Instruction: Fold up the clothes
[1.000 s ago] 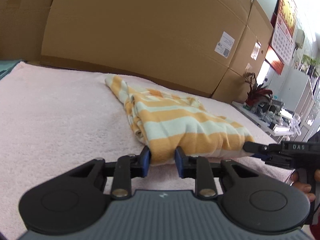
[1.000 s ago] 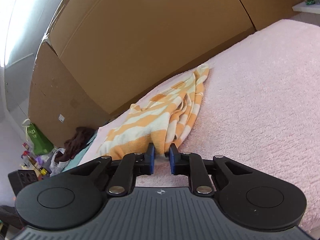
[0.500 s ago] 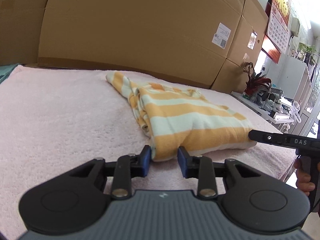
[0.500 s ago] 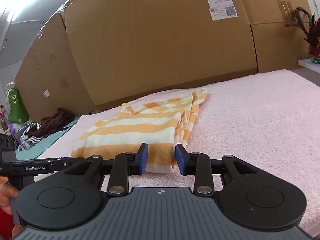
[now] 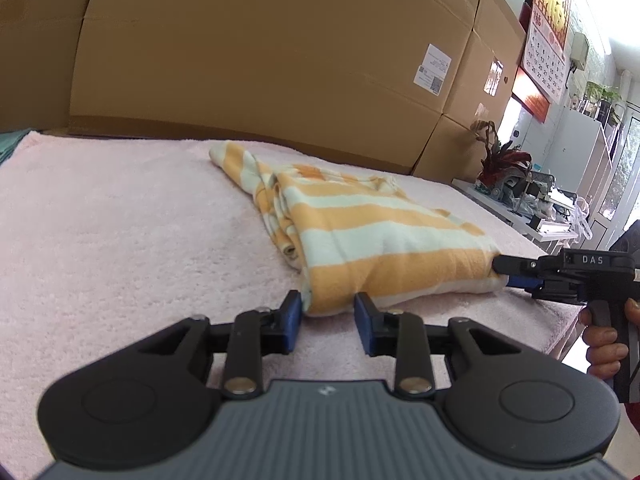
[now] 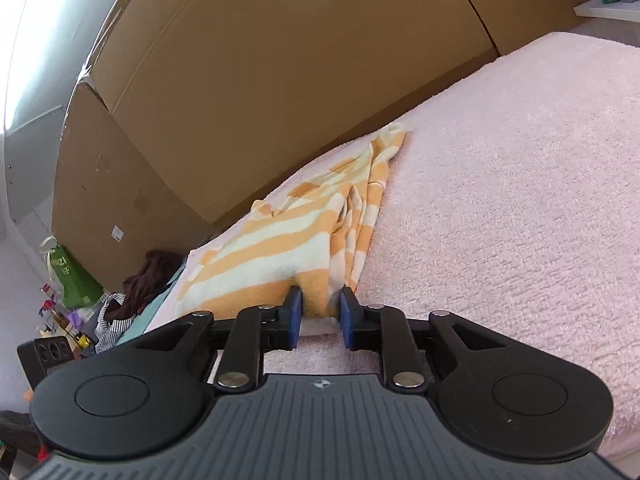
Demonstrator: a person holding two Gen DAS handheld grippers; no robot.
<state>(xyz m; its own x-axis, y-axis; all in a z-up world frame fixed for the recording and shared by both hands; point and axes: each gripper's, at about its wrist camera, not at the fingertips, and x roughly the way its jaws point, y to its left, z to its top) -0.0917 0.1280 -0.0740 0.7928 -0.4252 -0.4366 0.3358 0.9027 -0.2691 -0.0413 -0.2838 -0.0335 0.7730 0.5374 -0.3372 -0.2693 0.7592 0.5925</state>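
An orange-and-white striped garment (image 5: 380,232) lies folded on the pink towelling surface (image 5: 120,220). My left gripper (image 5: 326,312) is open, its blue pads straddling the garment's near left corner. In the left wrist view, my right gripper (image 5: 508,274) meets the near right corner, with a person's hand (image 5: 604,340) on its handle. The right wrist view shows the garment (image 6: 272,248) running away from my right gripper (image 6: 320,308), whose pads press a bunched fold of that corner.
Large cardboard boxes (image 5: 280,60) wall off the far side. A potted plant (image 5: 500,156), cluttered shelves and a wall calendar (image 5: 548,12) are to the right. Off the surface's left end lie dark clothes (image 6: 148,276) and a green bag (image 6: 72,280).
The right gripper opened half a second ago while the garment lay flat, then narrowed again onto the corner and tilted. The left gripper stayed at its corner, slightly wider than a second ago.
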